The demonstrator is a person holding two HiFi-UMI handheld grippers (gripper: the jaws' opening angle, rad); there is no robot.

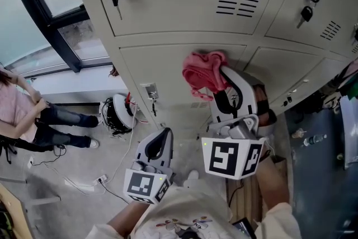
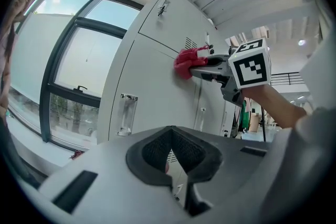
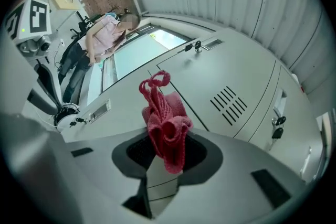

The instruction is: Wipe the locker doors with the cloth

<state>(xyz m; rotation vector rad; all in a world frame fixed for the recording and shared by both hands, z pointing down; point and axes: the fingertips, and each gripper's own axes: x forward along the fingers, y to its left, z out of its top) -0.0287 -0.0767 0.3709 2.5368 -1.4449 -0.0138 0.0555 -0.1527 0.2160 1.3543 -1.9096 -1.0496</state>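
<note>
Cloth point(image 1: 202, 73) first, head view: pink-red, scrunched up, clamped in the right claw point(image 1: 219, 85) and shoved against the lower locker door point(image 1: 162, 73), right up by that door's top right corner. Loads of bare door off to the left and down from there, so probably a sweep that way next, just guessing. Left claw point(image 1: 162, 137) hanging lower and closer to the body, well apart from the door and nowhere near the cloth. Left gripper view: same cloth point(image 2: 184, 63) seen side-on, poking out past the tips of the right claw point(image 2: 193, 63), long axis in line with the jaws, front end looking flat on the panel. Left claw point(image 2: 172, 139) itself pinched together with nothing in it, door handle point(image 2: 127, 113) off to the left. Right gripper view: cloth point(image 3: 165, 126) gripped at its lower end between the jaws, rest of it sticking straight ahead toward the door, seam between two doors running right behind it, vent slots point(image 3: 228, 102) off to the right. So right hand clearly the nearer one for the wipe.
</note>
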